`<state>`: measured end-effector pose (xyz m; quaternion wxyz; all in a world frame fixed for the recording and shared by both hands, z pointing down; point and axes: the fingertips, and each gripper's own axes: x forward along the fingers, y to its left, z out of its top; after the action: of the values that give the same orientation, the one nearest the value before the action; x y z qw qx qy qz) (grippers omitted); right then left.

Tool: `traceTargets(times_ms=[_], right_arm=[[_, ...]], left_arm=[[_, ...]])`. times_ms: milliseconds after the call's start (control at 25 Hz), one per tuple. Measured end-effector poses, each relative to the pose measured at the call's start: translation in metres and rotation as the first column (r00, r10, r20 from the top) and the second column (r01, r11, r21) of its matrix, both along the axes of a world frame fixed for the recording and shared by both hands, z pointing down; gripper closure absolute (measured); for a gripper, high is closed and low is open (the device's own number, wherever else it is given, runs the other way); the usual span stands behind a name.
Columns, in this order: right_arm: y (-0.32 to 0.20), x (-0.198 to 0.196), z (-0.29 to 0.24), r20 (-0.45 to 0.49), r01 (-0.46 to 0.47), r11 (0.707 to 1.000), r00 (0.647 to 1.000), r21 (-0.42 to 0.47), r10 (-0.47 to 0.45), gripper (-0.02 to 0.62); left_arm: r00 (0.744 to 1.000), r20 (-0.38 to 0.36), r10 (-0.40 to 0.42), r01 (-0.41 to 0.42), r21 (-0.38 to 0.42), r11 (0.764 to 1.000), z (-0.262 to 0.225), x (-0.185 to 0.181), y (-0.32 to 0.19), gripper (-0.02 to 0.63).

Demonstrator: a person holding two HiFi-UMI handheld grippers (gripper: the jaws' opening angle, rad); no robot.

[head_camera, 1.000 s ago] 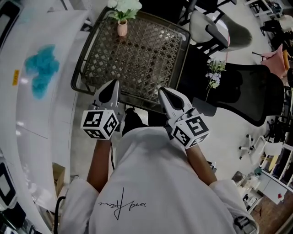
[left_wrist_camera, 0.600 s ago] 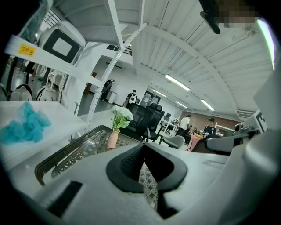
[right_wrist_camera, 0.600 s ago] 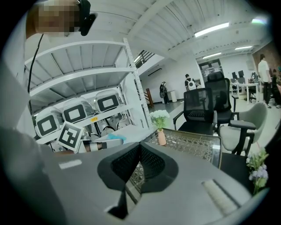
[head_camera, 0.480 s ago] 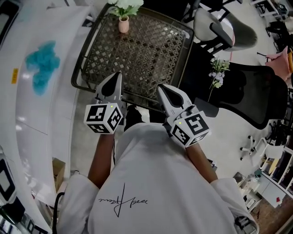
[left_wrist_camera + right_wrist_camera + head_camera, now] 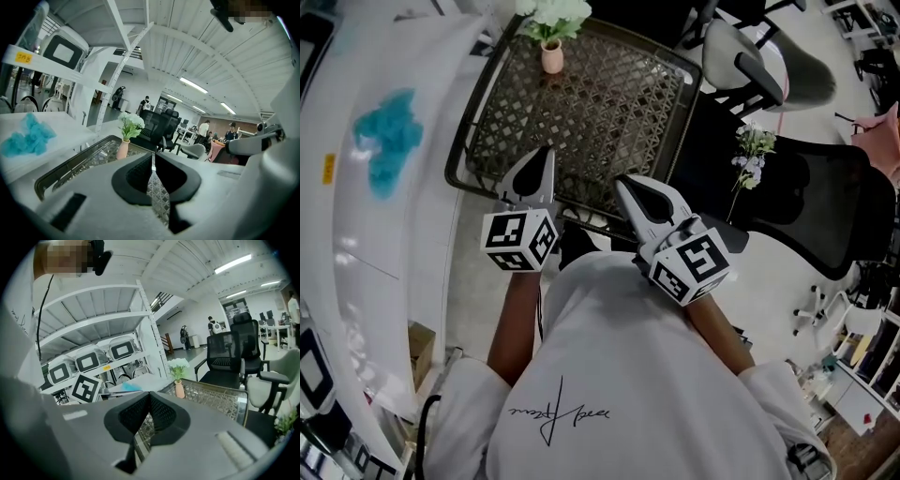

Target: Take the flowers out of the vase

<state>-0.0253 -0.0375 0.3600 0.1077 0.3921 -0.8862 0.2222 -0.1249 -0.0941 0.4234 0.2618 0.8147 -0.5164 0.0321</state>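
**Both jaws empty, flowers still in the vase**

The jaws of your left gripper (image 5: 152, 155) are opening. They are only a hairline apart, with nothing between them. The jaws of your right gripper (image 5: 150, 393) meet at the tips and are also empty. You hold both grippers side by side in the middle of the head view, tilted slightly down over the near edge of the lattice-topped desk (image 5: 609, 103).

The pink vase (image 5: 551, 58) stands upright at the desk's far edge, top centre of the frame. The white flowers (image 5: 553, 13) are in it, well apart from both grippers.

A blue cloth (image 5: 386, 141) lies on the white surface at left. A black office chair (image 5: 811, 187) stands at right.
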Motion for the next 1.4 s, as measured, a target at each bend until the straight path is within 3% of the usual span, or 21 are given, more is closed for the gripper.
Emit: traceTargets(times_ms=[640,1080,1400], right_arm=[[-0.033,0.037,0.005,-0.009,0.035,0.999,0.999,-0.012,-0.035,0.589],[-0.056,0.029,0.011,-0.030,0.090,0.996,0.995,-0.006,-0.090,0.589],[-0.063,0.023,0.015,-0.030,0.111,0.993,0.993,-0.030,-0.111,0.588]], left_arm=[[0.997,0.032,-0.066,0.066,0.006,0.998,0.016,0.035,-0.072,0.552],[0.981,0.089,-0.173,0.172,0.022,0.985,0.027,0.014,-0.115,0.523],[0.974,0.136,-0.179,0.179,0.014,0.984,0.047,0.009,-0.147,0.491]])
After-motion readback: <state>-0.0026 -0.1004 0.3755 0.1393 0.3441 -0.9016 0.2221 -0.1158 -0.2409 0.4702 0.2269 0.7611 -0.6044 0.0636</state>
